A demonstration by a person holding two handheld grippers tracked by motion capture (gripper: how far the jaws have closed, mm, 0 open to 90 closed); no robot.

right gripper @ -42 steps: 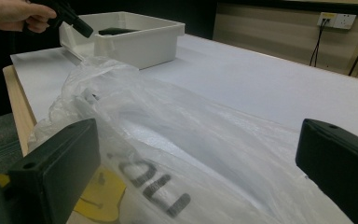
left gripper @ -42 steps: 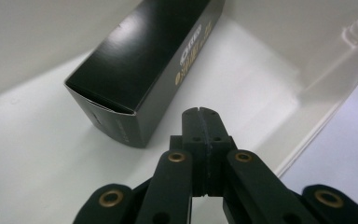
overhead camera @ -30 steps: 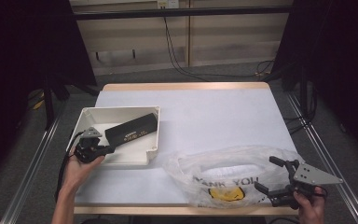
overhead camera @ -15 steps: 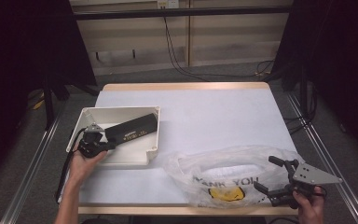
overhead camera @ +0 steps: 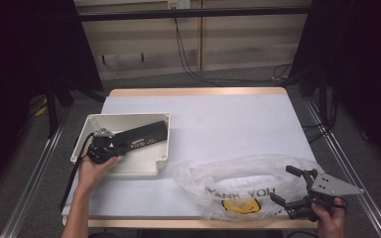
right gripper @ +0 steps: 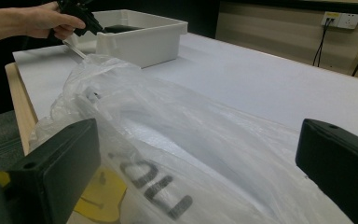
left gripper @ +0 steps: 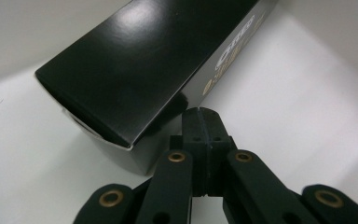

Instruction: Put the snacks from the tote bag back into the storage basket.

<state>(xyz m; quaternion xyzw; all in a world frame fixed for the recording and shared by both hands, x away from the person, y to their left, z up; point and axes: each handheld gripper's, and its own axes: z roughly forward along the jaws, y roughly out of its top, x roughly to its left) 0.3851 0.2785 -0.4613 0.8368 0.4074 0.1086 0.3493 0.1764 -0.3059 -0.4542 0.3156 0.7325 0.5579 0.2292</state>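
One black box point(overhead camera: 142, 137) in one white tray point(overhead camera: 129, 167); one plastic bag point(overhead camera: 238, 183) near.

black box point(left gripper: 135, 70): far end cut off by the top edge, gold lettering blurred | plastic bag point(right gripper: 177, 154): contents veiled by crinkled film, print cut by the bottom edge | left gripper point(overhead camera: 110, 148): jaw tips hidden inside the white bin point(overhead camera: 124, 120) in the high view

A white-topped rectangular table with a pale wooden edge point(overhead camera: 193, 91) stands on grey carpeted floor point(overhead camera: 218, 79). Beyond it, the far beige panelled wall point(overhead camera: 238, 44) carries a white power socket point(overhead camera: 178, 4) with black cables point(overhead camera: 186, 54) trailing down. Dark curtains point(overhead camera: 25, 59) hang left and right.
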